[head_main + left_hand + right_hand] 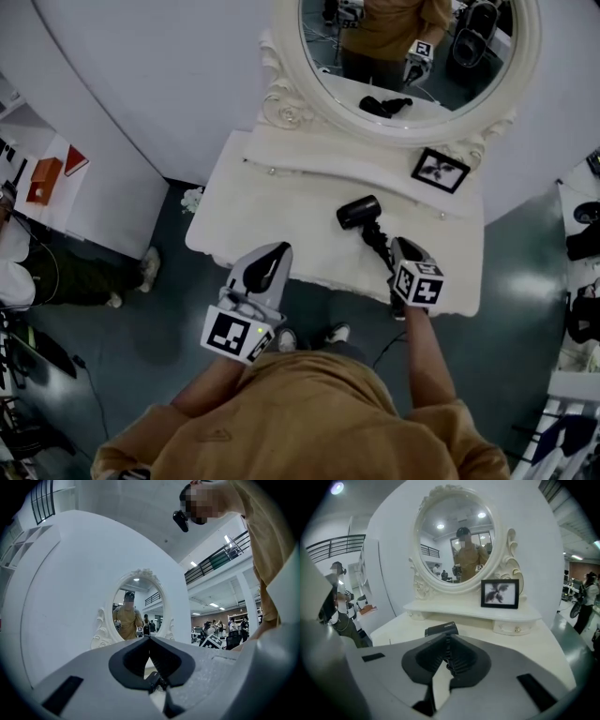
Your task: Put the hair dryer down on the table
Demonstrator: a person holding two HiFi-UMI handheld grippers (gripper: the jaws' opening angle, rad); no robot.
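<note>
Nearest the person, the left hand-held gripper [275,253] hangs over the floor just short of the worktop's [272,216] front edge, left of its middle. Its own view shows its jaws pressed together with nothing in them, pointing level toward the mirror [136,585]; it has no part in the task, and off the worktop like this it seems simply parked out of the way.

The right hand-held gripper [397,247] sits over the front edge toward the right-hand corner, tilted down at the surface; in its own view its jaws are likewise together, ribbed pads meeting, so it holds nothing.

Just beyond its tip lies the hair dryer [359,213], right of the worktop's middle, between the front edge and the raised back ledge. The barrel is farther in and the handle runs back toward the front edge and the gripper, which is how a thing would lie if put there by its handle from the person's side. Whether the tip touches the handle end I cannot tell from the head view, though the right gripper view shows the dryer clear ahead of the jaws. By my judgement the dryer rests wholly on the surface and the task looks done.

Farther back a framed picture [441,170] stands on the back ledge near its right end, well apart from the dryer; behind it the mirror rises from the back edge.
</note>
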